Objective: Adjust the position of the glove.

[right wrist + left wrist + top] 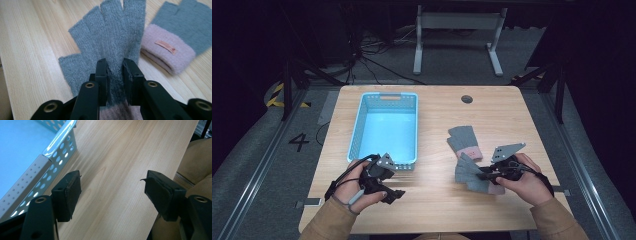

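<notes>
Gloves beside a blue basket on a wooden table.
Right gripper [115,72] pinches a fold of the nearer grey fingerless glove [110,42]; past it lies its twin glove [182,27], pink cuff bearing an unreadable tag [166,47]. Left gripper [112,195], jaws wide and empty, hovers just right of the basket [384,125].

The right gripper [115,75] has two black jaws that come up from the bottom. They pinch a soft grey knitted glove with cut-off fingers [110,37] in the middle, so the wool bunches up between them. Its pink cuff shows just under the jaws. The glove fingers spread out and point away. A second grey knitted glove with a wide pink cuff and a small orange tag [180,32] lies just beside it. Both rest on the light wooden table [30,45].
</notes>
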Action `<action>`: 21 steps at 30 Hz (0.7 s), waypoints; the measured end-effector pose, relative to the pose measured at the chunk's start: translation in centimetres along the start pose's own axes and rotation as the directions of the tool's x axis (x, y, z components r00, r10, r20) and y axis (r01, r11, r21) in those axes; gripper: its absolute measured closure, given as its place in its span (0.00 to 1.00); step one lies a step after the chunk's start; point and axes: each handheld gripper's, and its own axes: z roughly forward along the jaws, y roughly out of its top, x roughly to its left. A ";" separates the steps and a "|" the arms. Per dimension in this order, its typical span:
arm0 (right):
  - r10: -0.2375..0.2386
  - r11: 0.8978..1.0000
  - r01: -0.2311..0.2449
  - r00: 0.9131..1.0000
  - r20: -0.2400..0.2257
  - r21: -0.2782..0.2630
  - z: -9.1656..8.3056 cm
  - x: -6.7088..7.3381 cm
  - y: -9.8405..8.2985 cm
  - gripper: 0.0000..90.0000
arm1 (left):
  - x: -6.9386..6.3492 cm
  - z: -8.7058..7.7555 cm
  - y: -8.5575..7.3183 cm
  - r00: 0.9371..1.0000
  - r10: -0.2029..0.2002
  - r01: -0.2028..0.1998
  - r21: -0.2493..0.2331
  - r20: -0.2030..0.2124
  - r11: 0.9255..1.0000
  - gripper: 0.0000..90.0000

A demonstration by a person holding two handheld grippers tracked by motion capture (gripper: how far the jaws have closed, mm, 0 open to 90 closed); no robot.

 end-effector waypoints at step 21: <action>-0.094 0.994 0.097 0.994 -0.064 0.048 3.5 0.8 0.1 0.84 | 0.0 0.0 -0.1 1.000 -0.005 0.005 -0.002 0.001 1.000 0.34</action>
